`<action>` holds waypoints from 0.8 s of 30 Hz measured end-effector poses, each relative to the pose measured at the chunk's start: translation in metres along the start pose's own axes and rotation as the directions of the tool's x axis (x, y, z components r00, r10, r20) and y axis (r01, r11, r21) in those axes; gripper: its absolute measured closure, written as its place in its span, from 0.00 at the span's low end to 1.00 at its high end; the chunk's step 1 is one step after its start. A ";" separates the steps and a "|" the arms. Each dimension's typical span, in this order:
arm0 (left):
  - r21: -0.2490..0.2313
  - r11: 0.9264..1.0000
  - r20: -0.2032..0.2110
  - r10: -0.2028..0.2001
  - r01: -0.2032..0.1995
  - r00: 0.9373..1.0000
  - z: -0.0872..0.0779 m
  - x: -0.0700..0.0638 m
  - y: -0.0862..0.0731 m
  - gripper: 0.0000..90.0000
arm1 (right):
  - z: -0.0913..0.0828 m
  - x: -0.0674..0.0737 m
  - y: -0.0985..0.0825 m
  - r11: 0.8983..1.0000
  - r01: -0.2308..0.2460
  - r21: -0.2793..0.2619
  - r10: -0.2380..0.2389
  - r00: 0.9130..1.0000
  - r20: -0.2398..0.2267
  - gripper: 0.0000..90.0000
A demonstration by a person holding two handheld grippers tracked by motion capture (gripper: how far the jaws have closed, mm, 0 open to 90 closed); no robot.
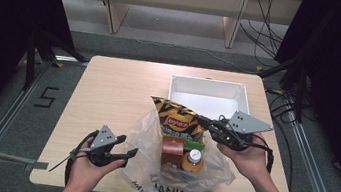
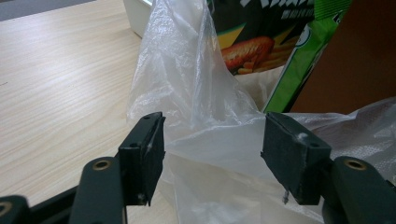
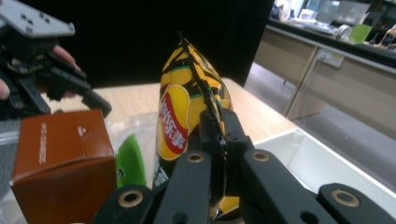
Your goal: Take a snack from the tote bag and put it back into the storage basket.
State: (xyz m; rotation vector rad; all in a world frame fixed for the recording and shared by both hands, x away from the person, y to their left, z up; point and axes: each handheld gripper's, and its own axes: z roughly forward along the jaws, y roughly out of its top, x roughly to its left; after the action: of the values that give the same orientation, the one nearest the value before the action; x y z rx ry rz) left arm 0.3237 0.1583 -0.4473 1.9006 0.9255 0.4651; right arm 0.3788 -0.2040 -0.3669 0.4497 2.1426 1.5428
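The right hand-held gripper (image 3: 219,135) pinches the chip bag (image 1: 177,121) (yellow and black) by its edge. The left hand-held gripper (image 2: 212,154) is spread wide around the clear plastic bag (image 2: 187,93).

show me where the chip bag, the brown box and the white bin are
chip bag (image 1: 178,120): high view, on its front near the logo.
brown box (image 1: 172,151): high view, on its top.
white bin (image 1: 209,84): high view, on its far rim.
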 end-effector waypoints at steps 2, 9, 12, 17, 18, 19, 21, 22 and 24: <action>0.000 1.000 0.002 0.031 -0.031 1.000 0.000 0.002 0.001 0.43 | -0.001 -0.002 0.003 1.000 0.008 -0.024 -0.009 1.000 -0.006 1.00; -0.005 1.000 0.009 0.014 -0.014 1.000 0.002 -0.001 0.001 0.44 | -0.007 -0.001 0.015 0.998 -0.011 -0.068 0.009 1.000 -0.026 1.00; -0.011 0.998 -0.013 0.062 -0.062 0.998 0.003 0.001 0.003 0.44 | -0.008 0.000 0.019 0.996 -0.015 -0.089 0.013 1.000 -0.025 1.00; -0.014 0.998 -0.004 0.068 -0.068 0.998 0.005 0.001 0.003 0.44 | -0.012 -0.002 0.025 0.992 0.005 -0.126 -0.005 1.000 -0.001 1.00; -0.017 0.996 -0.011 0.087 -0.087 0.996 0.005 0.002 0.004 0.44 | -0.013 -0.001 0.026 0.992 -0.012 -0.126 0.011 1.000 -0.011 1.00; -0.004 1.000 0.019 0.024 -0.024 1.000 0.005 -0.003 0.002 0.44 | -0.013 -0.001 0.028 0.991 -0.016 -0.136 0.014 1.000 -0.014 1.00; -0.002 1.000 0.008 0.024 -0.024 1.000 0.005 -0.003 0.002 0.44 | -0.014 -0.002 0.032 0.990 -0.021 -0.141 0.019 1.000 -0.014 1.00; 0.009 1.000 0.009 -0.003 0.003 1.000 0.005 -0.005 0.001 0.44 | -0.015 -0.004 0.033 0.988 0.003 -0.155 -0.005 1.000 -0.010 1.00; 0.009 1.000 0.009 0.004 -0.005 1.000 0.005 -0.005 0.001 0.44 | -0.015 -0.005 0.036 0.986 0.008 -0.164 -0.008 1.000 0.002 1.00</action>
State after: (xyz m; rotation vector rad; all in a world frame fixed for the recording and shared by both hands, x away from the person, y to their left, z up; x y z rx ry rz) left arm 0.3244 0.1513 -0.4484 1.9114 0.9186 0.4551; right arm 0.3743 -0.2070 -0.3276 0.3853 1.9936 1.6976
